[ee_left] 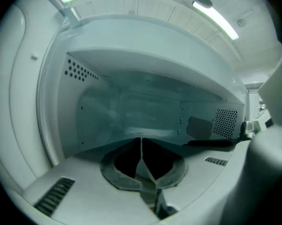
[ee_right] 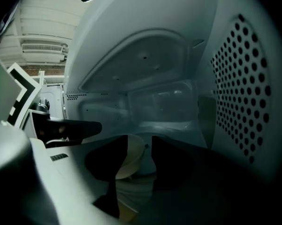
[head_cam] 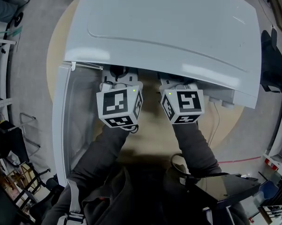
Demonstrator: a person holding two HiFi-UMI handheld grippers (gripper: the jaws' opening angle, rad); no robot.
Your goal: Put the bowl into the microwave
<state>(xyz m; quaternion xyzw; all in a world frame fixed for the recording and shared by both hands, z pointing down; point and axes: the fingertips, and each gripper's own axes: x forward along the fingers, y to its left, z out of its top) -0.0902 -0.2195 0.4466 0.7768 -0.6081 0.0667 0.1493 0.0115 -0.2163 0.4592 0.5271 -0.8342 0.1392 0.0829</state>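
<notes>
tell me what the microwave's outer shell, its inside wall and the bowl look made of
Outer shell: probably painted sheet metal, glossy white; a panel outline is pressed into it. Inside wall: likely coated metal, pale and semi-gloss, with punched round holes. Bowl: cream, smooth, thin rim; ceramic or plastic, the dim right gripper view leaves it open.

A round, pale wooden table [head_cam: 56, 55] carries the white microwave [head_cam: 169, 27], its door open.
</notes>
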